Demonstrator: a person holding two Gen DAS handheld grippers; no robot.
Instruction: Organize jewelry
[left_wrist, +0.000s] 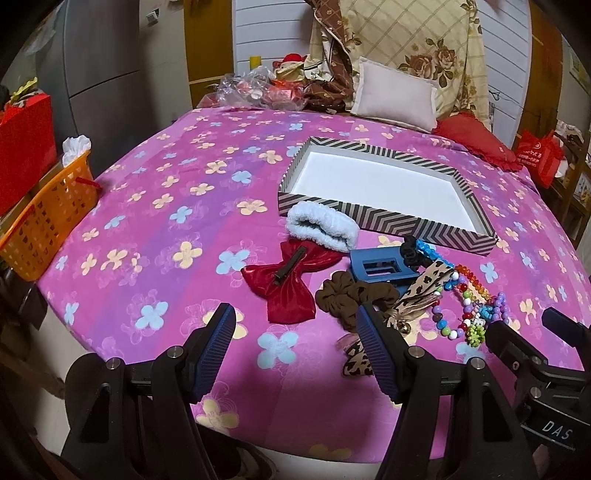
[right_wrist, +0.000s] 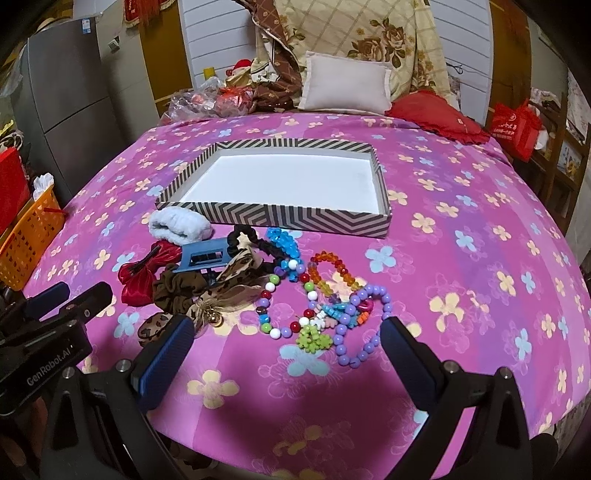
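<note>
An empty striped box (left_wrist: 424, 225) (right_wrist: 295, 218) with a white floor sits on the pink flowered bedspread. In front of it lies a pile: a white fluffy band (left_wrist: 321, 225) (right_wrist: 181, 223), a red bow clip (left_wrist: 291, 277) (right_wrist: 144, 273), a blue claw clip (left_wrist: 376, 266) (right_wrist: 203, 256), a brown scrunchie (left_wrist: 343, 295) (right_wrist: 177, 291), a leopard ribbon (left_wrist: 424, 284) (right_wrist: 236, 273) and bead bracelets (left_wrist: 469, 310) (right_wrist: 317, 306). My left gripper (left_wrist: 295, 325) is open, just short of the bow and scrunchie. My right gripper (right_wrist: 286, 332) is open, just short of the bracelets.
An orange basket (left_wrist: 48, 221) (right_wrist: 29, 240) stands at the bed's left edge. Pillows (left_wrist: 395, 92) (right_wrist: 347, 83), a red cushion (left_wrist: 476, 140) (right_wrist: 436, 116) and a plastic bag (left_wrist: 247, 88) lie at the head. A red bag (left_wrist: 543, 155) (right_wrist: 517, 125) sits right.
</note>
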